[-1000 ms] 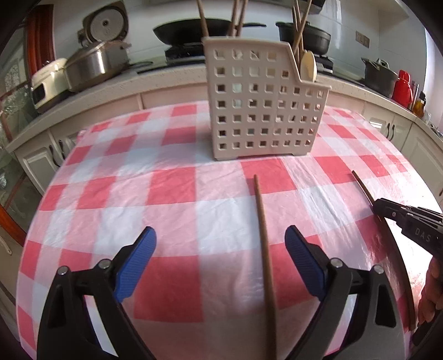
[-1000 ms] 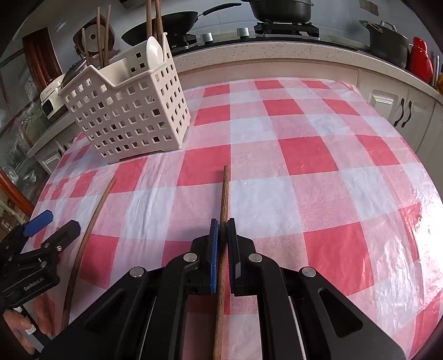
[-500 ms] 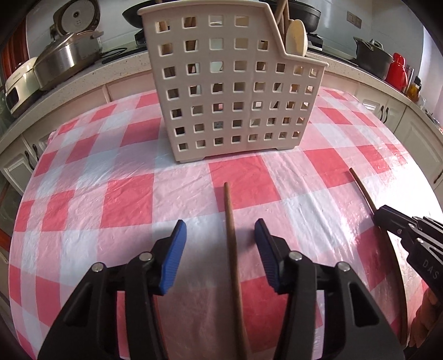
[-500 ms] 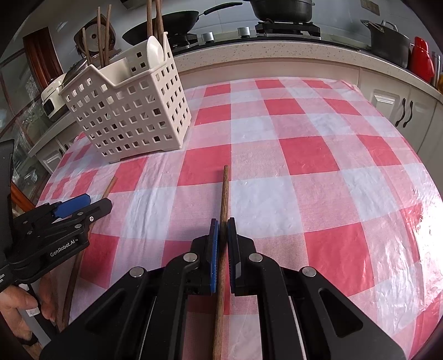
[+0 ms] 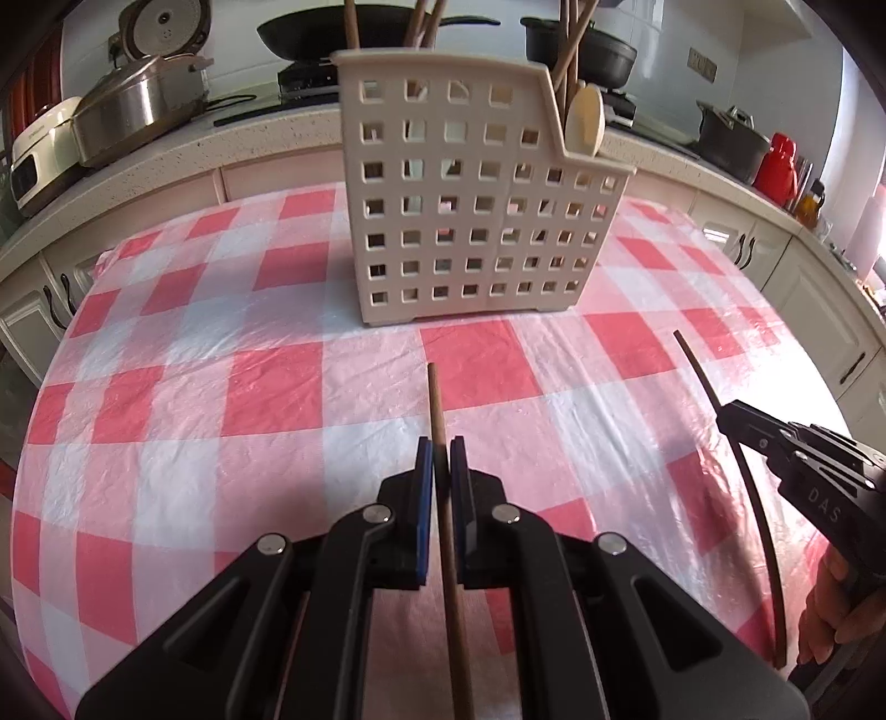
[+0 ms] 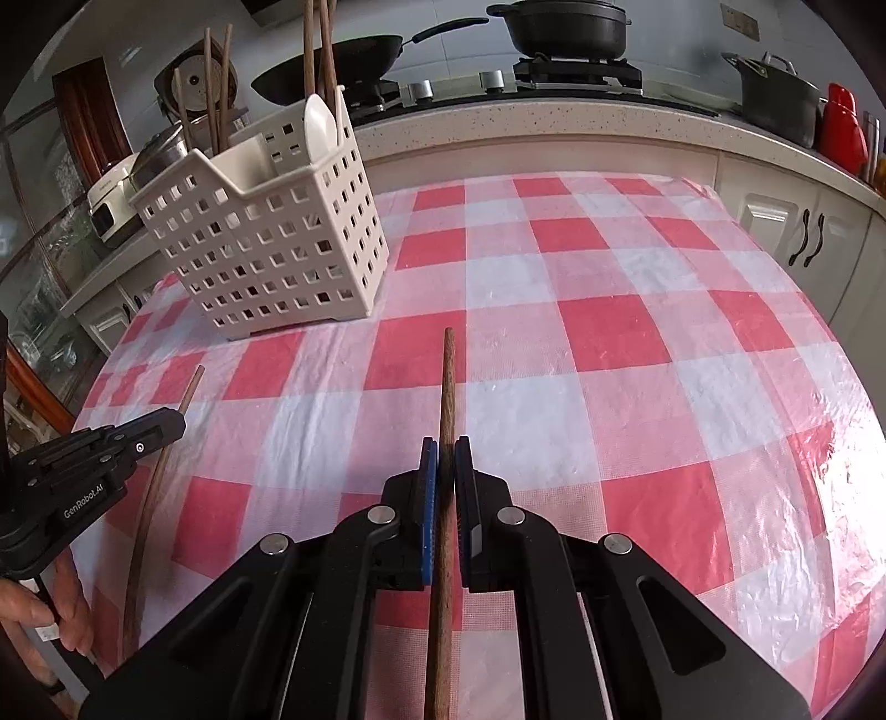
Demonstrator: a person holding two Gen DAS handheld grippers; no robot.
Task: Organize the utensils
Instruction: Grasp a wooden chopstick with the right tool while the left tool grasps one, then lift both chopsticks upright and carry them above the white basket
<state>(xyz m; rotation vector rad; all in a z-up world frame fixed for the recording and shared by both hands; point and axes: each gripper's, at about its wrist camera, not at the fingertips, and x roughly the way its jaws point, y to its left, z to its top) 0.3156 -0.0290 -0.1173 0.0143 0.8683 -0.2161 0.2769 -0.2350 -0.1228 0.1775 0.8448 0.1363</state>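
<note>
My left gripper (image 5: 442, 448) is shut on a brown wooden chopstick (image 5: 436, 401) that points toward the cream perforated utensil basket (image 5: 470, 232). My right gripper (image 6: 446, 451) is shut on a second brown chopstick (image 6: 447, 376). That basket (image 6: 277, 249) stands at the far left in the right wrist view and holds several chopsticks and a pale spoon (image 6: 320, 127). In the left wrist view the right gripper (image 5: 725, 412) shows at the right edge with its chopstick (image 5: 698, 371). In the right wrist view the left gripper (image 6: 177, 423) shows at the left with its chopstick (image 6: 191, 385).
The table wears a red-and-white checked plastic cloth (image 6: 609, 332). Behind it runs a counter with a rice cooker (image 5: 138, 105), a wok (image 6: 343, 61), black pots (image 6: 565, 27) and a red kettle (image 5: 775, 166). White cabinets (image 6: 803, 238) stand to the right.
My left gripper has closed from wide open onto the chopstick lying between its fingers. My right gripper has kept hold of its chopstick and hardly moved.
</note>
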